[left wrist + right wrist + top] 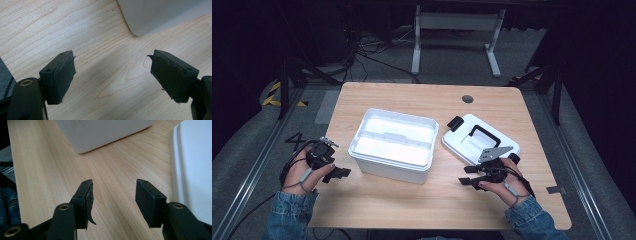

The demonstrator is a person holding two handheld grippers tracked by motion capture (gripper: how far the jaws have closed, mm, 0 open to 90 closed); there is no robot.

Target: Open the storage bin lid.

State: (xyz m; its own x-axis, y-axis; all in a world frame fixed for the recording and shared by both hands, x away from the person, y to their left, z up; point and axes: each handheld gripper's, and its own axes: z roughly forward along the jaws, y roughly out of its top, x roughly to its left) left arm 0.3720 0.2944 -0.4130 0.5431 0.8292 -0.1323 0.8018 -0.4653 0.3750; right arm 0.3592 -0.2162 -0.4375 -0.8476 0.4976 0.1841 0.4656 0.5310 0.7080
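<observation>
While I hold both grippers, left (343, 173) and right (466, 176), wide apart and empty, the open white box (393, 142) at frame centre holds nothing, its lid (477, 140) lying to the right.

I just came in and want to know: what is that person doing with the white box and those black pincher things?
A person sits at a light wooden table with a black two-jaw gripper in each hand. An open white plastic box stands in the middle, and its flat white lid with a black handle lies beside it. The left gripper and the right gripper both rest near the box with jaws open, holding nothing.
</observation>
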